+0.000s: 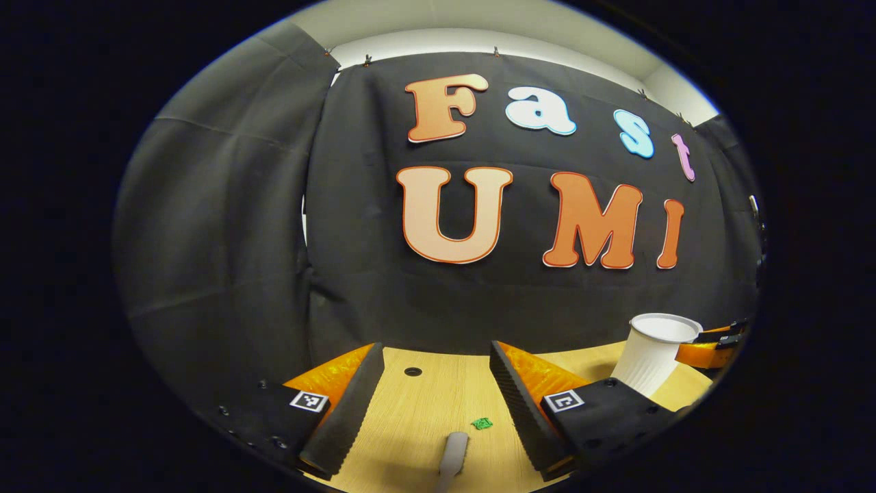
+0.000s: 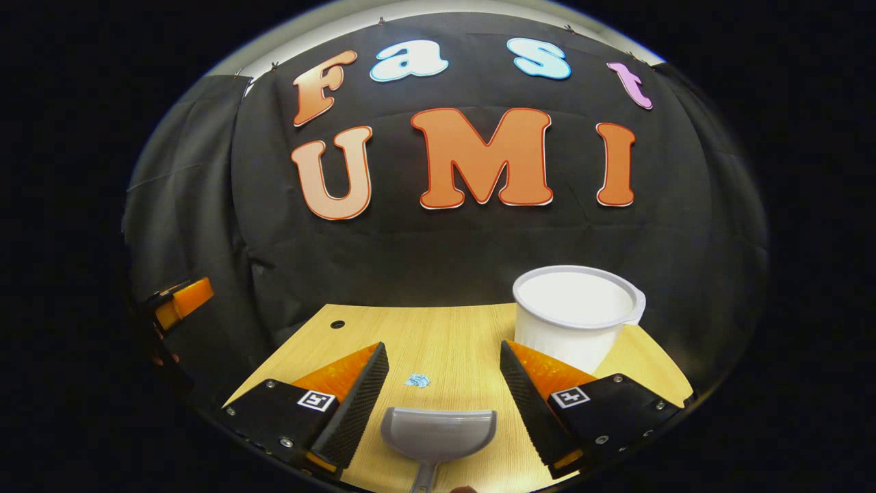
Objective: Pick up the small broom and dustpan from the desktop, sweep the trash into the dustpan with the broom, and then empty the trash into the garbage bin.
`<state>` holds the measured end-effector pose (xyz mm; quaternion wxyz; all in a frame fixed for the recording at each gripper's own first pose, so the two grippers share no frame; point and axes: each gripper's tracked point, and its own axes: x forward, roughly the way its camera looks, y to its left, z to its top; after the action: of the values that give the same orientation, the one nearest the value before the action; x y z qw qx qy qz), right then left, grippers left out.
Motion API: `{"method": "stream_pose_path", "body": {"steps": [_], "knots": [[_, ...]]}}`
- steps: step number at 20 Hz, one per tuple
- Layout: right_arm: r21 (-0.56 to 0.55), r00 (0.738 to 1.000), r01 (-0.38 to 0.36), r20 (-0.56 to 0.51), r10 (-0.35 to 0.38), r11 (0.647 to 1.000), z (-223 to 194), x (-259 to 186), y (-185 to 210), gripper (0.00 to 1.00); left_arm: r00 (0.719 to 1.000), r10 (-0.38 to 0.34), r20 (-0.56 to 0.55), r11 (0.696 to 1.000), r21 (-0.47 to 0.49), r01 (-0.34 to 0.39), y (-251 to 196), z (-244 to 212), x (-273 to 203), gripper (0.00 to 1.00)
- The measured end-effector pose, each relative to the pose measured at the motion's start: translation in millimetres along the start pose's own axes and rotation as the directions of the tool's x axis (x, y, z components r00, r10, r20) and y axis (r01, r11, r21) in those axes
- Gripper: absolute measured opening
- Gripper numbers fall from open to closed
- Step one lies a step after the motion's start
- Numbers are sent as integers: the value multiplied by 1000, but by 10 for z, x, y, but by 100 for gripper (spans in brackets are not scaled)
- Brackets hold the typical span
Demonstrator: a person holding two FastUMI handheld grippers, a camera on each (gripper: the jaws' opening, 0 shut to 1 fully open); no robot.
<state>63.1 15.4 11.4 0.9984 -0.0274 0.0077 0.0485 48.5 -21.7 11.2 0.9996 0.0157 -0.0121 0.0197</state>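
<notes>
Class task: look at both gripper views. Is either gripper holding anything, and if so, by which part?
Nothing is held. The left gripper stands open above a grey handle; the right gripper stands open above the grey dustpan.

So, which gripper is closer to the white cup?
The right gripper. The white cup stands just behind its right finger. From the left gripper the cup sits farther off to the right.

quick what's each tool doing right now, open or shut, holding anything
Left tool: open, holding nothing, above a grey handle.
Right tool: open, holding nothing, above the dustpan.
</notes>
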Motion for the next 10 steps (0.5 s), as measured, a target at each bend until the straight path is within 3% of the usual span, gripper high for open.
{"method": "stream_pose_path", "body": {"steps": [5, 10], "knots": [[15, 999, 35, -9, -35, 999, -20, 35, 72, 98, 997, -78, -8, 997, 26, 78, -118, -2, 237, 98], [-24, 992, 67, -104, -69, 997, -287, 49, 95, 98, 996, -79, -29, 996, 26, 80, 61, -128, 332, 99]]}}
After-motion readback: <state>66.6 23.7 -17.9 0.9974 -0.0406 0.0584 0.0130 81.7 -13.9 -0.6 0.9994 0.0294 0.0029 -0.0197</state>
